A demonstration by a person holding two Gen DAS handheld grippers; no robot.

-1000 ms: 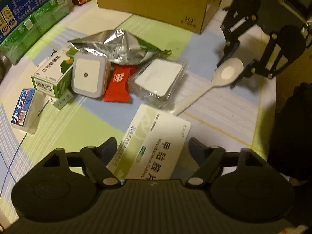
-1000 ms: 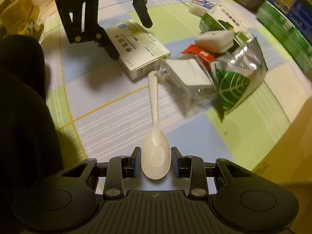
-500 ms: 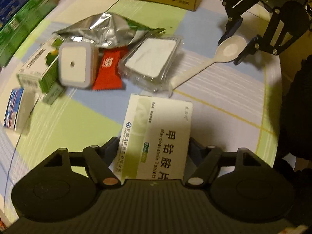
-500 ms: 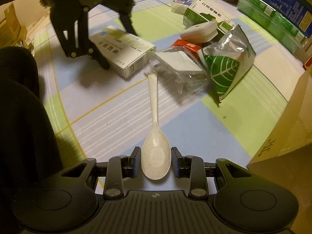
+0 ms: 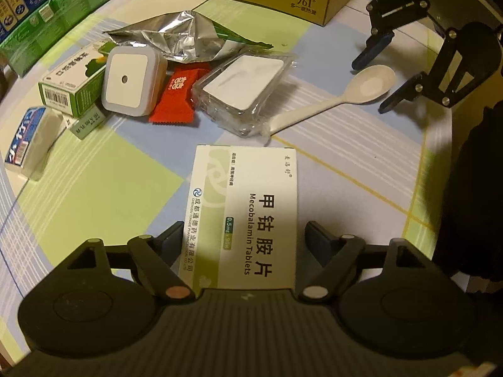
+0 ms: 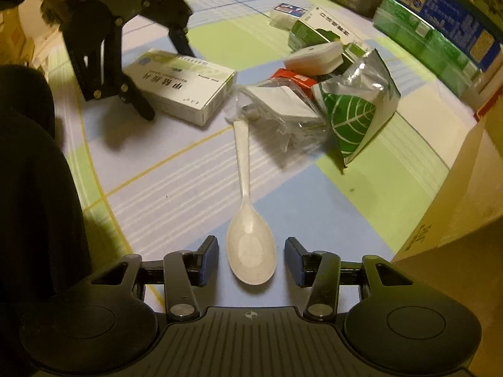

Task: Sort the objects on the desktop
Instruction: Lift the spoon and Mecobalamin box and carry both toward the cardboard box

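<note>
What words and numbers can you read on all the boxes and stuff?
"Mecobalamin Tablets" and "0.5mg": white medicine box between the left gripper's fingers.
"361°": cardboard box.
Green box, blue-and-white pack, red sachet: print too blurred to read.

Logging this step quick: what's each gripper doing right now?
Left gripper: open, jaws either side of the tablet box, not gripping.
Right gripper: open, spoon lying loose between the jaws.
</note>
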